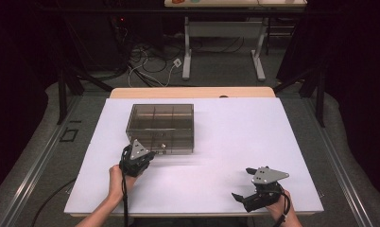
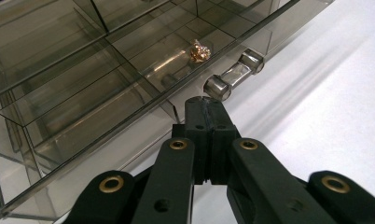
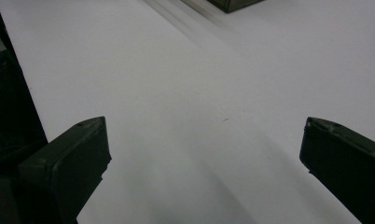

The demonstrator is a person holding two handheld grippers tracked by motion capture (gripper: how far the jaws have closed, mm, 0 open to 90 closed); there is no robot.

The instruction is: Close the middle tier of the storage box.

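Nearest to us, our right gripper [image 1: 241, 185] rests low over the bare white tabletop [image 1: 226, 142] near its front right corner. Its two black jaws stand wide apart with nothing between them; in the right gripper view [image 3: 202, 149] we see plain white surface in the gap.

A little farther in and to the left, our left gripper [image 1: 152, 154] points at the front wall of the smoky transparent plastic compartment box [image 1: 160, 124]. In the left gripper view its jaws are clenched together, pad against pad [image 2: 205, 109], with nothing gripped. The closed tip [image 2: 205, 100] sits just short of the clear cylindrical bar handle [image 2: 233, 74] on the box front; we cannot tell whether it touches.

Beyond the handle, a small crumpled copper-coloured object [image 2: 199, 50] lies inside the box, in a front compartment just behind that wall.

Past the box, the table's pale wooden edge [image 1: 193, 91] shows.
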